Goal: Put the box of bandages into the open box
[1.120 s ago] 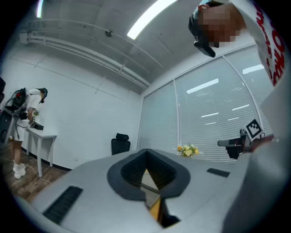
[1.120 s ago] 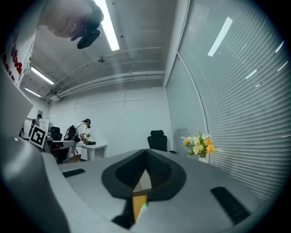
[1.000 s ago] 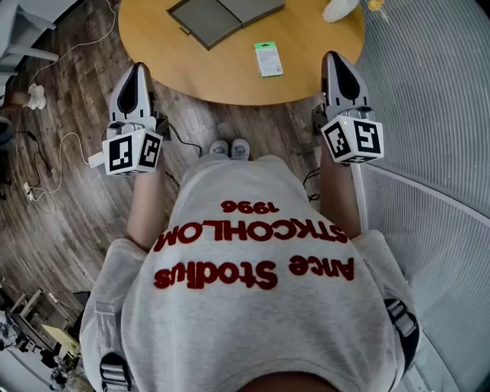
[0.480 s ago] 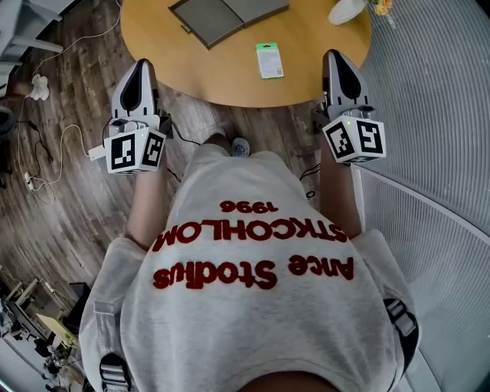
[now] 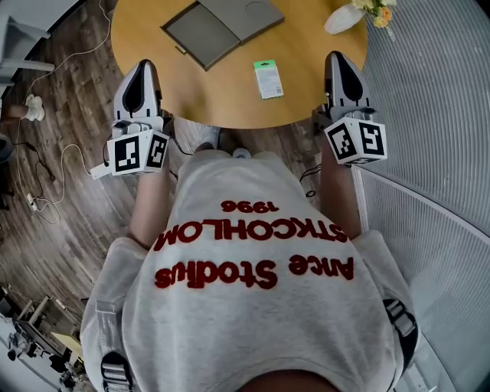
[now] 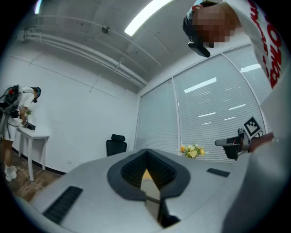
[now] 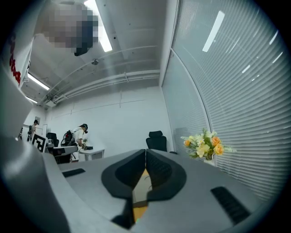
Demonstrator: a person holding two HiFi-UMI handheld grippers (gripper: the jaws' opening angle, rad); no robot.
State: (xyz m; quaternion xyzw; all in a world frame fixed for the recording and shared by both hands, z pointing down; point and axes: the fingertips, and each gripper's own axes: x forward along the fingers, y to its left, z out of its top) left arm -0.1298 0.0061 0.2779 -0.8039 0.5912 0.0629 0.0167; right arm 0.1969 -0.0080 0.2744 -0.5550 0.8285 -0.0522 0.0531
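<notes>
Left gripper (image 5: 142, 66), right gripper (image 5: 337, 56) both closed, bandage box (image 5: 268, 58) near open box (image 5: 205, 32), flowers (image 5: 369, 9) beyond

Left tool (image 5: 142, 66) and right tool (image 5: 341, 55) have moved farther forward over the table (image 5: 230, 96).

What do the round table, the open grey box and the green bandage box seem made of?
Table: likely wood or veneer, smooth satin finish; even tan colour, faint sheen. Open box: probably card or board, matte; flat grey, no glare. Bandage box: seemingly thin printed card; flat, green with paler print.
</notes>
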